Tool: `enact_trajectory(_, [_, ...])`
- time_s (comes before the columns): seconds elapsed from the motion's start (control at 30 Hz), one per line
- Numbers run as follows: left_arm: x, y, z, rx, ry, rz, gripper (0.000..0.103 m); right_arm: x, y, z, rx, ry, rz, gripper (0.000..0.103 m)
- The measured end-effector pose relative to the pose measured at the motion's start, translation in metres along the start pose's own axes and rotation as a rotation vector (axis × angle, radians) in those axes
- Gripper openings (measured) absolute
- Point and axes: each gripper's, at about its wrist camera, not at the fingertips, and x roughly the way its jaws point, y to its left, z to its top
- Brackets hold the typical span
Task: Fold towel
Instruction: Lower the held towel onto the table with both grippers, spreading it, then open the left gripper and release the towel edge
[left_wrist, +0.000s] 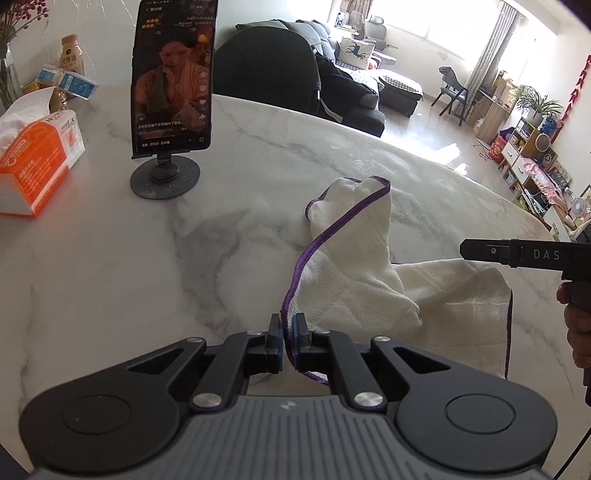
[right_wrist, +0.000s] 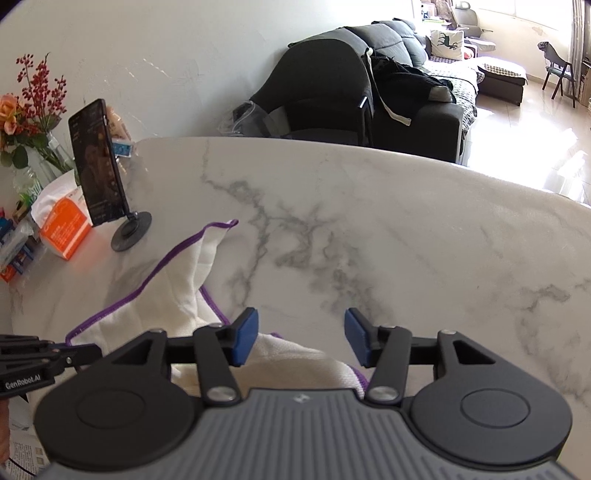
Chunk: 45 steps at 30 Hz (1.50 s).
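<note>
A cream towel (left_wrist: 369, 280) with a purple hem lies bunched on the white marble table (left_wrist: 129, 280). One part is pulled up into a loose peak. My left gripper (left_wrist: 289, 325) is shut on the towel's purple hem at its near left edge. In the right wrist view the towel (right_wrist: 159, 302) spreads to the left and runs under my right gripper (right_wrist: 301, 339). That gripper is open, its blue pads (right_wrist: 245, 338) wide apart and not pressing on the cloth below them. My left gripper's tip (right_wrist: 90, 350) shows at the left edge, and one right finger (left_wrist: 491, 251) reaches in over the towel's right side.
A phone on a round black stand (left_wrist: 173, 81) is at the back left, with an orange tissue box (left_wrist: 37, 158), a bottle (left_wrist: 72, 55) and small packs near it. A vase of flowers (right_wrist: 33, 99) stands at the far left. A black chair (left_wrist: 266, 70) sits beyond the table's far edge.
</note>
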Motion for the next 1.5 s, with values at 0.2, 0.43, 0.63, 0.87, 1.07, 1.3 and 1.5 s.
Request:
enact_trajectory(0.2, [0.005, 0.001, -0.003, 0.001, 0.009, 0.022, 0.005, 0.009, 0.014, -0.008, -0.059, 0.043, 0.022, 0.049])
enact_trajectory(0.43, [0.016, 0.005, -0.002, -0.002, 0.019, 0.028, 0.005, 0.007, 0.018, -0.016, -0.103, 0.046, 0.002, 0.007])
enact_trajectory(0.63, [0.021, 0.002, -0.002, 0.013, 0.021, 0.025, 0.005, -0.008, 0.006, -0.015, -0.068, 0.002, -0.090, 0.004])
enact_trajectory(0.87, [0.025, -0.005, 0.001, 0.035, 0.020, 0.029, 0.005, -0.030, -0.014, -0.018, -0.025, -0.043, -0.211, 0.003])
enact_trajectory(1.07, [0.028, -0.013, 0.003, 0.058, 0.025, 0.017, 0.005, -0.044, -0.027, -0.022, -0.005, -0.054, -0.299, 0.003])
enact_trajectory(1.3, [0.025, -0.036, 0.006, 0.174, 0.014, 0.033, 0.014, -0.049, -0.035, -0.028, 0.002, -0.025, -0.313, 0.013])
enact_trajectory(1.5, [0.013, -0.055, 0.012, 0.235, -0.064, 0.046, 0.047, -0.051, -0.041, -0.022, 0.045, -0.043, -0.301, 0.028])
